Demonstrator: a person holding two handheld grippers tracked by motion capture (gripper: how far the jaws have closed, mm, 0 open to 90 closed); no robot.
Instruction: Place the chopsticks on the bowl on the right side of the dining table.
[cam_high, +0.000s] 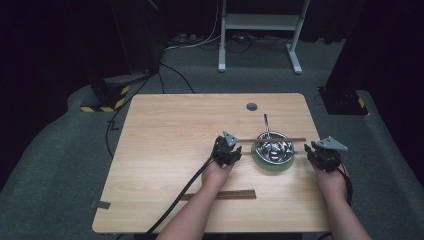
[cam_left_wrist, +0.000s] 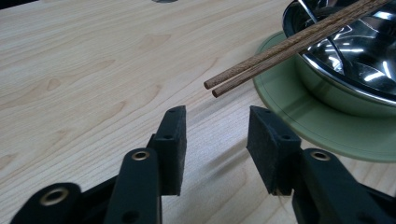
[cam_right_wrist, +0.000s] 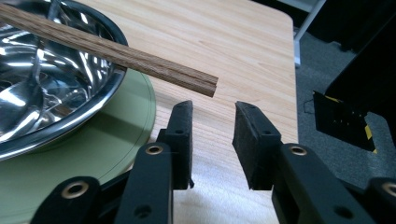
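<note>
While both grippers are flanking it, a pair of wooden chopsticks (cam_high: 272, 140) is lying across the rim of a shiny metal bowl (cam_high: 274, 146), with its ends overhanging the bowl on both sides. In the left gripper view two round tips are projecting side by side past the bowl's rim, hanging above the tabletop just ahead of the jaws; in the right gripper view the opposite end (cam_right_wrist: 140, 60) is jutting out over the bowl's edge, again just ahead of the jaws and not touching them. A thin metal utensil (cam_high: 266, 124) is leaning inside the bowl, its handle rising over the far rim. The bowl is sitting on a round green saucer (cam_high: 260, 161), which is resting on the right half of a light wooden table (cam_high: 170, 145). The left gripper (cam_left_wrist: 215, 140) is waiting just left of the bowl, jaws spread apart and holding nothing. The right gripper (cam_right_wrist: 212, 137) is waiting just right of the saucer, near the table's right edge, jaws likewise parted and empty. A second dark wooden strip (cam_high: 237, 194) is lying flat near the table's front edge, between the person's forearms, well apart from the bowl.
</note>
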